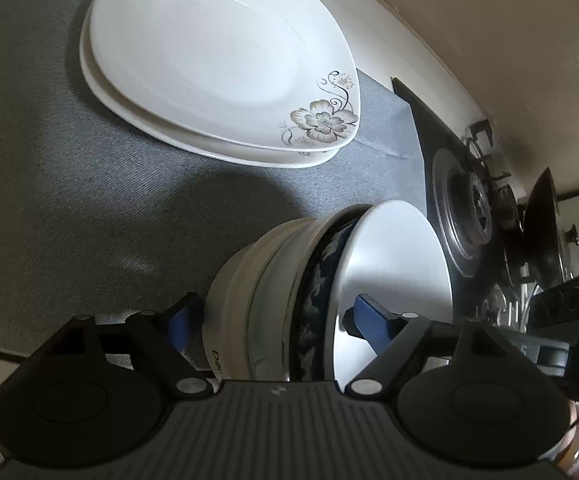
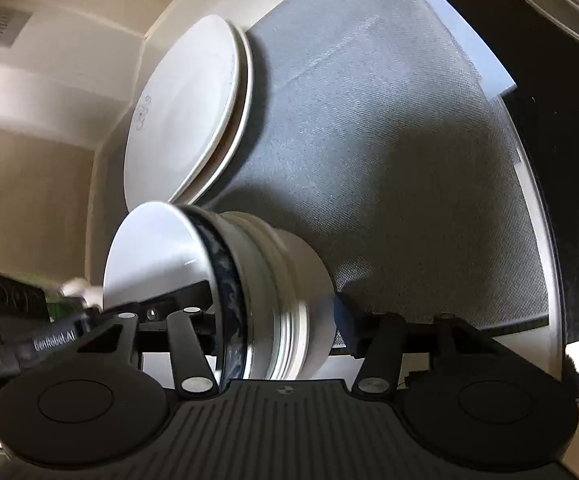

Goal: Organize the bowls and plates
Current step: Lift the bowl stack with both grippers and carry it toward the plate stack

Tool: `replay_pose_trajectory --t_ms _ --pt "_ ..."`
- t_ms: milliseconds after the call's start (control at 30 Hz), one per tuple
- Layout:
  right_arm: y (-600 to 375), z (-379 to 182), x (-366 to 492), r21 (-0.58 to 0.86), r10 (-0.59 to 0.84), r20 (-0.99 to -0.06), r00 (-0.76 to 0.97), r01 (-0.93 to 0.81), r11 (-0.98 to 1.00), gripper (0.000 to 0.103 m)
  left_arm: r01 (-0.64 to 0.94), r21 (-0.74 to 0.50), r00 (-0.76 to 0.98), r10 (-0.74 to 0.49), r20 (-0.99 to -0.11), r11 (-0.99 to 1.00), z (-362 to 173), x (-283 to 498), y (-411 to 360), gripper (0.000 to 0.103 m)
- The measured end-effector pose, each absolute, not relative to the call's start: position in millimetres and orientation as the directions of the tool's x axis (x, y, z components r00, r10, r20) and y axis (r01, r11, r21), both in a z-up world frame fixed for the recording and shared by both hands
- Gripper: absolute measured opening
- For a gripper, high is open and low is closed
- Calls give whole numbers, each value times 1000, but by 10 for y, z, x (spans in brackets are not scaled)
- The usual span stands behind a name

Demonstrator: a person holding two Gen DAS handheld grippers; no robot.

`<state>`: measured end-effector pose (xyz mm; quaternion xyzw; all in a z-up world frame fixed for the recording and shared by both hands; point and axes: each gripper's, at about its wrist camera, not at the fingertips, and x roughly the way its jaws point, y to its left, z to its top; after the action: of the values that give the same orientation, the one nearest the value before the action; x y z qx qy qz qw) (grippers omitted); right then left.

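A stack of nested bowls (image 1: 289,280), white with a dark blue patterned one on top, stands on the grey mat (image 1: 89,200). My left gripper (image 1: 277,326) straddles the stack's wall: one blue pad outside, the other inside the top bowl, and looks shut on it. My right gripper (image 2: 273,316) grips the same stack (image 2: 265,280) from the opposite side, one finger inside the bowl, one outside. Two stacked white plates with a flower print (image 1: 217,64) lie on the mat beyond; they also show in the right wrist view (image 2: 193,108).
A black gas hob with a burner (image 1: 465,208) and a dark pan (image 1: 541,232) lies beside the mat. A cream wall (image 2: 49,184) runs behind the plates. The mat's edge (image 2: 537,312) meets a white counter strip.
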<state>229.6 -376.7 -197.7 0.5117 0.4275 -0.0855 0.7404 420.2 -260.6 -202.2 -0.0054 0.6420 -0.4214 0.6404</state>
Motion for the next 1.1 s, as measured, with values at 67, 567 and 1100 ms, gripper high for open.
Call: replay_pose_trajectory --t_ms 67,567,1100 --pt "-3725 -1934 2279 671 283 -726 627 555 491 49 545 -530 -166 -536 -828 649 -1993 4145 -2607 84" --pt "-3818 -1795 2079 701 241 -701 672 586 406 38 526 -583 -144 -610 -779 619 -1716 4153 -2550 84" --pt "-3893 -1315 2176 684 190 -681 707 522 510 38 542 -603 -80 -678 -730 586 -1285 4382 -2527 84"
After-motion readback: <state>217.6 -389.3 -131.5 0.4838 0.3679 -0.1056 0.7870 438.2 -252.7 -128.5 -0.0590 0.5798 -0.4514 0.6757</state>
